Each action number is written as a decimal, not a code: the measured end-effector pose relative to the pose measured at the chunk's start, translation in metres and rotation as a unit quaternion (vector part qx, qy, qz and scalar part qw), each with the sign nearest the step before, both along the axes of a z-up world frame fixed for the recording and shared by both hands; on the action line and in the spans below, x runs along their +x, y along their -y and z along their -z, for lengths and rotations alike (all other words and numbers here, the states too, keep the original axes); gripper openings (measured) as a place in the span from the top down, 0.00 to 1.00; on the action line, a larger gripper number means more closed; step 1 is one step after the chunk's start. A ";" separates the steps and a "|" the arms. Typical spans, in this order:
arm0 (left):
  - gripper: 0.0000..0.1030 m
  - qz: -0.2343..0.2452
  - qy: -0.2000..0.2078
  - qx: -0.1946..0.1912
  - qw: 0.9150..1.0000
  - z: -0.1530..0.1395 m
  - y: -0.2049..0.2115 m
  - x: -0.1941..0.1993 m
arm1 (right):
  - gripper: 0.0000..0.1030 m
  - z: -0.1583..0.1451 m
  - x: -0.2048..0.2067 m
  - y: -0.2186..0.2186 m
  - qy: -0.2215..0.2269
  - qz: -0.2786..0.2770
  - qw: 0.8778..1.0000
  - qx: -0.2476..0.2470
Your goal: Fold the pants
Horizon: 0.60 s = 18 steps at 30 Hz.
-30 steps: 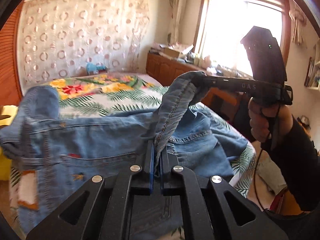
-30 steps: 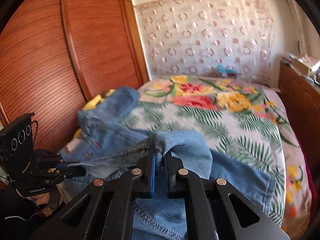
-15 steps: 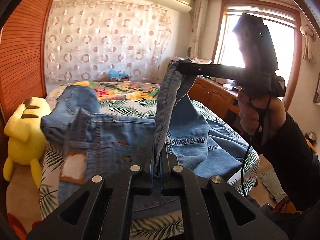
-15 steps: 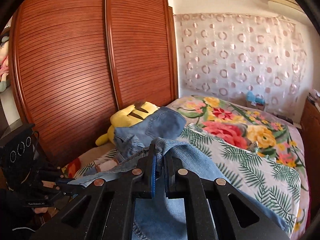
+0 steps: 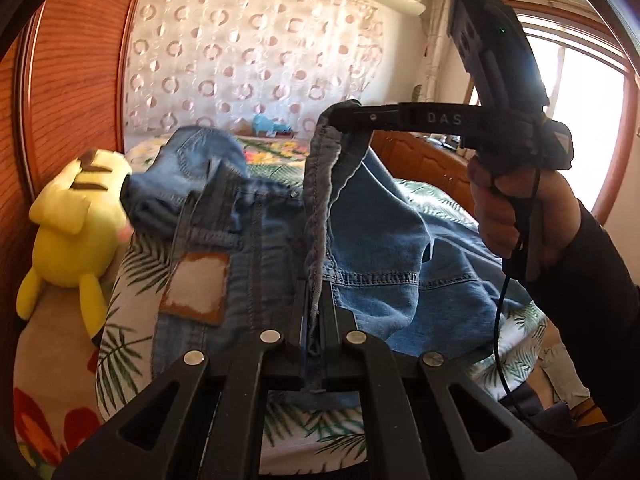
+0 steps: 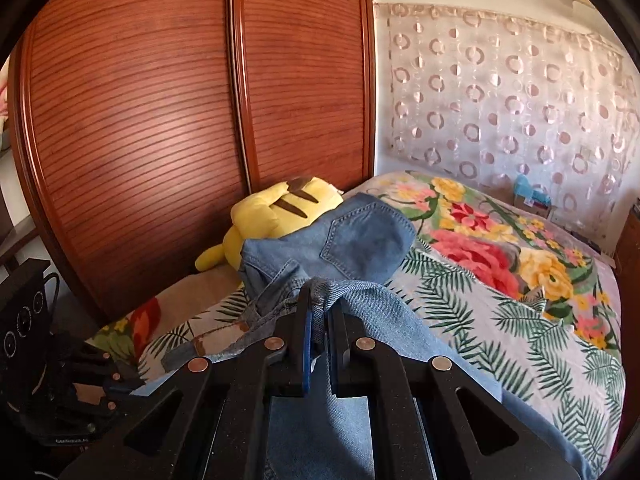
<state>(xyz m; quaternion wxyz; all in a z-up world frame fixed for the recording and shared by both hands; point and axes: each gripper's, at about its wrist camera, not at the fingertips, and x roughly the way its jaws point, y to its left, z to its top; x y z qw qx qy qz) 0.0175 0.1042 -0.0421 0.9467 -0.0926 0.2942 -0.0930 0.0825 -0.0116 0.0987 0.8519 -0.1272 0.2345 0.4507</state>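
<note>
Blue denim pants (image 5: pixel 380 240) lie partly spread on a floral bed, waistband and brown patch (image 5: pixel 198 286) toward the left. My left gripper (image 5: pixel 314 292) is shut on a hem edge of the pants near the bed's front. A taut strip of denim runs up from it to my right gripper (image 5: pixel 334 116), held higher by a hand and shut on the same hem. In the right wrist view, the right gripper (image 6: pixel 318 304) pinches bunched denim (image 6: pixel 360 300); the pants' seat with a back pocket (image 6: pixel 360 236) lies beyond. The left gripper (image 6: pixel 100 376) shows at lower left.
A yellow plush toy (image 5: pixel 76 232) lies at the bed's left edge against a wooden wardrobe (image 6: pixel 160 120). The floral bedspread (image 6: pixel 520 300) stretches to a curtained wall (image 5: pixel 248 68). A wooden cabinet (image 5: pixel 432 168) and window stand right of the bed.
Both grippers, still holding the hem, have swung toward the wardrobe side of the bed. The right gripper has risen, drawing the denim strip taut. The plush toy has come into view.
</note>
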 end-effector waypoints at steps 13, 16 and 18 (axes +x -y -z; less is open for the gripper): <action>0.94 -0.038 -0.023 0.033 0.998 0.018 -0.005 -0.002 | 0.94 0.024 0.016 -0.043 -0.037 0.007 0.998 -0.045; 0.69 -0.035 -0.022 0.032 0.999 0.015 -0.004 -0.002 | 0.94 0.022 0.017 -0.047 -0.031 0.010 0.998 -0.051; 0.55 -0.039 -0.010 0.027 0.999 0.012 -0.006 -0.005 | 0.94 0.022 0.016 -0.052 -0.027 0.009 0.998 -0.053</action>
